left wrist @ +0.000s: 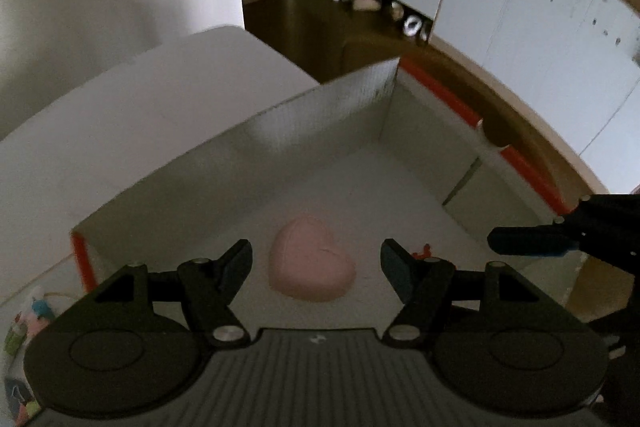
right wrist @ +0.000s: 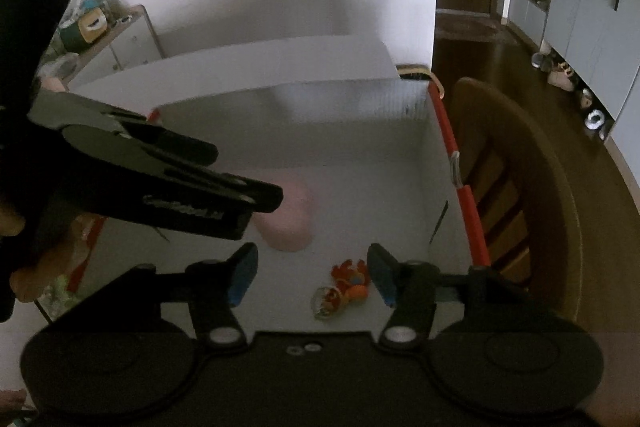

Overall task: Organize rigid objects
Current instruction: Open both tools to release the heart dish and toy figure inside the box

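Though above the box (left wrist: 360,115), both jaws apart, empty.

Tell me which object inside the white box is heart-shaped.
The pink heart-shaped case; the other, a small orange figurine toy, is irregular and multicoloured.

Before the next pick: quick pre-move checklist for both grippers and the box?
1. Left gripper open, nothing between its fingers: ok.
2. Right gripper open, clear of the orange toy: ok.
3. Pink heart box lying on the floor of the white box: ok.
4. Orange toy inside the white box: ok.
5. The two grippers apart from each other: ok.
6. Next object to pick in view: cannot tell.
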